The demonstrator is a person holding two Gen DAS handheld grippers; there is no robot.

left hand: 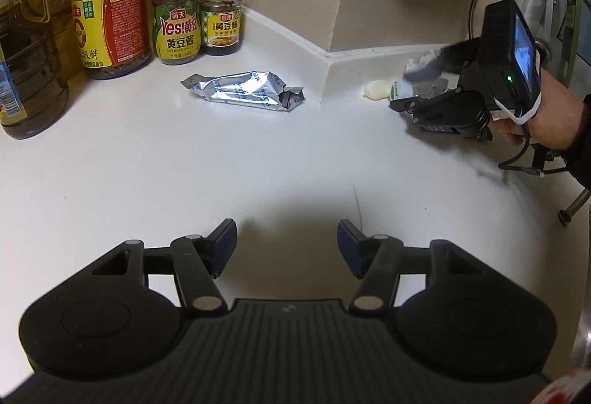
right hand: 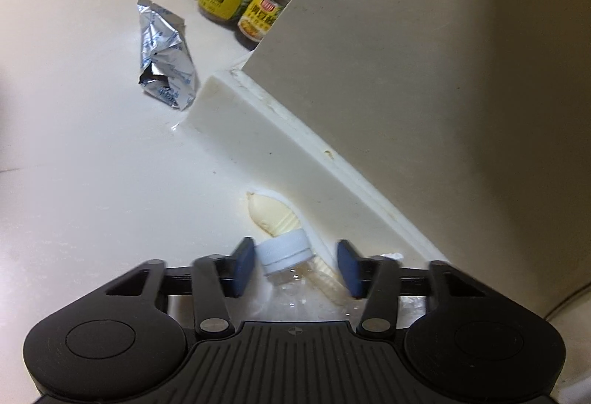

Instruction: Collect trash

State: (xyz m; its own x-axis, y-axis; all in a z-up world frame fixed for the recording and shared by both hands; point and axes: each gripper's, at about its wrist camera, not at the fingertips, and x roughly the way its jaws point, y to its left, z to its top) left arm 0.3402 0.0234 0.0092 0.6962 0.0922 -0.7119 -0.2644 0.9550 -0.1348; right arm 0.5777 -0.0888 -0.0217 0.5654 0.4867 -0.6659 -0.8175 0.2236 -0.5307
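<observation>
The step in hand looks like the pickup of the small clear bottle (right hand: 286,265), which lies on its side on the white counter (right hand: 92,182) against the raised ledge (right hand: 258,130), white cap toward twelve o'clock in the right wrist view. The right gripper (right hand: 295,265) straddles it: the pad at nine o'clock sits just beside the cap, perhaps touching, while the pad at three o'clock stands clear of the bottle with a gap showing, so the claw is not yet clenched on anything. To do this well, I would judge the grip should land on the stiffer neck below the cap, not the thin crumpled body, which will likely give and slip. A pale peeled garlic clove (right hand: 271,215) lies just beyond the cap at eleven o'clock, near enough to be nudged; a straight lift should spare it. The ledge at the three o'clock side leaves little room, so the pad there must slide in cleanly. From the left wrist view, the left gripper (left hand: 287,247) hangs released over bare counter, nothing between its pads, and the silver foil wrapper (left hand: 245,91) lies well apart at twelve o'clock, in front of the sauce jars (left hand: 177,19); it seems the next piece to collect.
</observation>
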